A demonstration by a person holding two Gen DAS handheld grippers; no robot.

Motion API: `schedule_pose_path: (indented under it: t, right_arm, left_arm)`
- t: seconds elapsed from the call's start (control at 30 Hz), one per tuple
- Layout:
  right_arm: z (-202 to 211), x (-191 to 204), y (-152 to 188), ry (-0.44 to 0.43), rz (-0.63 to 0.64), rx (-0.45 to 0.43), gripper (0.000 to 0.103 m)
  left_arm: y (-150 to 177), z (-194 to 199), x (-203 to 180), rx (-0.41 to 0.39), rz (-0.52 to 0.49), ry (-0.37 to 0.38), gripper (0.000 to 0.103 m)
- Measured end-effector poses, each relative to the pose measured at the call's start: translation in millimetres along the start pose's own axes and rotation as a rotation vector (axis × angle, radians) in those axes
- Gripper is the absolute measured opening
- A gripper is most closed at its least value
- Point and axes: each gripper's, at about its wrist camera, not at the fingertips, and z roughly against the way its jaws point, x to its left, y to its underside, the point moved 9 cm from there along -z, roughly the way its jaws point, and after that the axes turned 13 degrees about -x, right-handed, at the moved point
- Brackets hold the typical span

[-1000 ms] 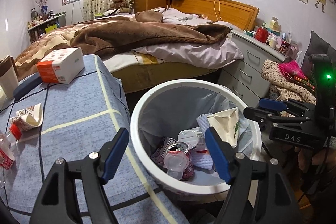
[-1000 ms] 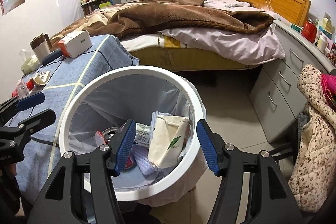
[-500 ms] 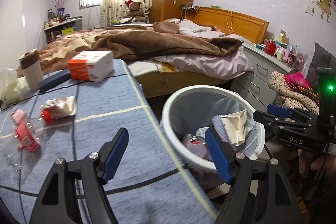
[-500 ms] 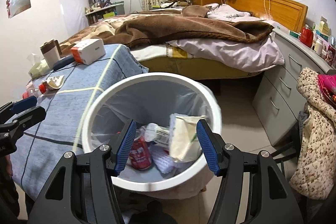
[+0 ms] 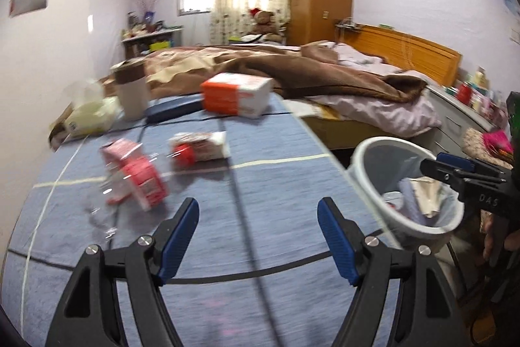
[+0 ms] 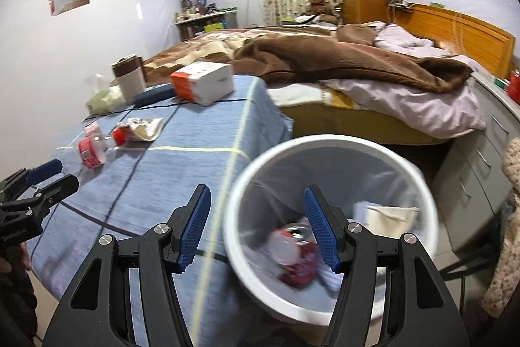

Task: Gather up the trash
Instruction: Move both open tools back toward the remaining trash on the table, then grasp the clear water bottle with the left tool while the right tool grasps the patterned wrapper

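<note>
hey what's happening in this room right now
A person with a gripper in each hand is clearing trash off a blue-covered table. Both the left gripper and the right gripper have open, empty jaws. The white bin beside the table already holds a can and wrappers. A plastic bottle and a snack packet lie on the table.

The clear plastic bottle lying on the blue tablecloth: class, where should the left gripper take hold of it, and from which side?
Probably grip the plastic bottle across its red-labelled middle, left gripper descending from above. It lies on its side, so the round body fits between the open jaws.
</note>
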Motion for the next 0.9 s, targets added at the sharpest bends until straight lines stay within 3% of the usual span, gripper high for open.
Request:
schedule_pose_path:
  t: [0.5,0.77,0.9]
  right_arm:
    - [-55,82,-11,-0.116,0.119,0.057,0.061]
    - [-95,117,-16,-0.177,0.172,0.093,0.061]
    - [-112,136,-13,-0.212,0.218,0.112,0.061]
  left_arm:
    - [17,-4,110,0.031,0.055,-0.148,0.077]
    - [4,-31,133,0.052,0.001,-0.13,0.078]
    - [6,-54,135,0.118,0.005,-0.074,0.082]
